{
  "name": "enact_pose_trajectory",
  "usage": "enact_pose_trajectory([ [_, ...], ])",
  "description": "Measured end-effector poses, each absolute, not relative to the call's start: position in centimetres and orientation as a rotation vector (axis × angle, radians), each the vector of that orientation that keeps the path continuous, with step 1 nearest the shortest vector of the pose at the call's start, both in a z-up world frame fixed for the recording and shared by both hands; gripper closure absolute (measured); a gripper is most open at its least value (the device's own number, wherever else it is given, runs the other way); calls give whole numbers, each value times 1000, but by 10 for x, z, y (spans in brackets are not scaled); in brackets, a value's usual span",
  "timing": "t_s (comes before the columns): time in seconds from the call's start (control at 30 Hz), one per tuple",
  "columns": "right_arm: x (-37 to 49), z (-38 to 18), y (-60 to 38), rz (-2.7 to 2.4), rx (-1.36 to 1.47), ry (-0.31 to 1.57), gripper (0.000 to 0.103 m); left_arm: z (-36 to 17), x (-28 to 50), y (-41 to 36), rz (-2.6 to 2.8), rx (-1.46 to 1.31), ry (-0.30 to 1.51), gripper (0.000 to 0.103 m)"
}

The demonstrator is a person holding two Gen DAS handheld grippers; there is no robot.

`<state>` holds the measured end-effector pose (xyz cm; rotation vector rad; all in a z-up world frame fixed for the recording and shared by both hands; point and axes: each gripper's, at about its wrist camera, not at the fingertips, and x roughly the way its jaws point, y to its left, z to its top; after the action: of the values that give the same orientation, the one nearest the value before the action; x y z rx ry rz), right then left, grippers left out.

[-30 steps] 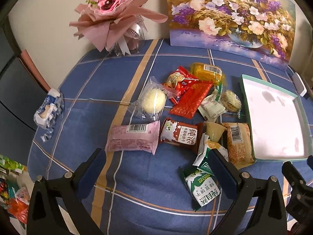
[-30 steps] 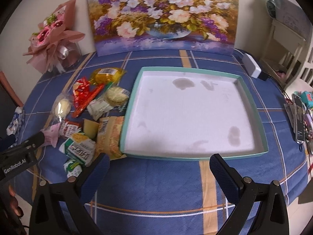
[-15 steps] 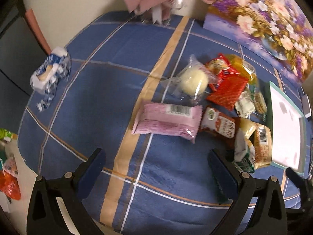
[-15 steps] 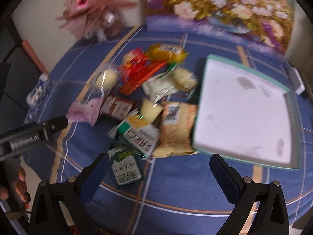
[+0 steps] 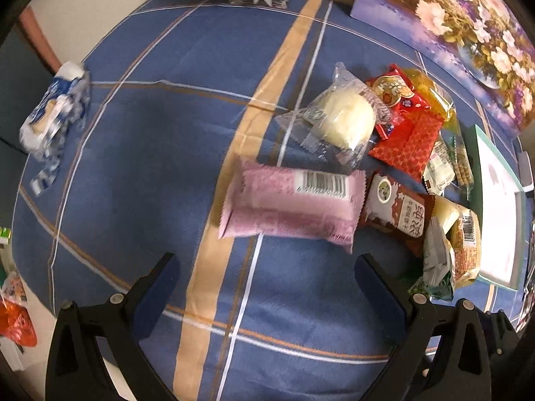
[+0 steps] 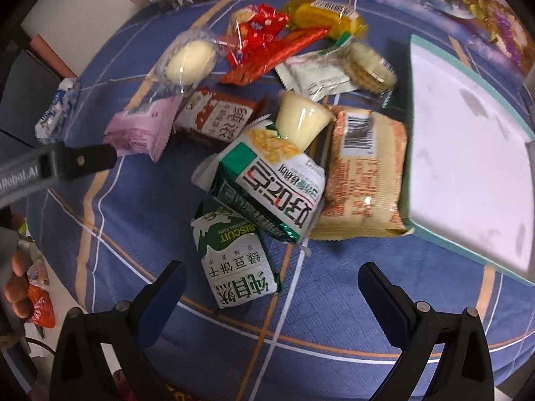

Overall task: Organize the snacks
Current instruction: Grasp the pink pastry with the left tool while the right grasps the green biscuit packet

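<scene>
Lying alone at the far left of the blue-checked surface (image 5: 160,153): a blue-and-white wrapper (image 5: 53,117). Hovering with fingers spread wide and holding nothing, the left hand-held gripper (image 5: 264,274) just short of the pink packet (image 5: 291,207). Facing the green biscuit pack (image 6: 234,260), between its parted, empty fingers: the right hand-held gripper (image 6: 272,284). Sitting rightmost, beside the snack pile: the white tray (image 6: 468,153).

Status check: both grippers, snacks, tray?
Left hand-held gripper open over pink pack. Right hand-held gripper open over green biscuit pack. Tray holds no snacks. Nothing blocking.
</scene>
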<state>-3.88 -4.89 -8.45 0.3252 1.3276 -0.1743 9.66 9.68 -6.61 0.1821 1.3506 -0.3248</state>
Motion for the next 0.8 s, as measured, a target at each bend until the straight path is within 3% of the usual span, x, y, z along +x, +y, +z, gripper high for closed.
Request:
enact_pose_trajectory([
  [0.53, -3, -132, -17, -177, 246, 1358, 2, -112, 148, 68, -324, 179, 1427, 0],
  [0.67, -1, -137, -14, -198, 238, 1346, 11, -114, 149, 72, -321, 161, 1406, 1],
  [0.8, 0, -141, -13, -196, 246, 1334, 22, -110, 135, 77, -320, 156, 1385, 12],
])
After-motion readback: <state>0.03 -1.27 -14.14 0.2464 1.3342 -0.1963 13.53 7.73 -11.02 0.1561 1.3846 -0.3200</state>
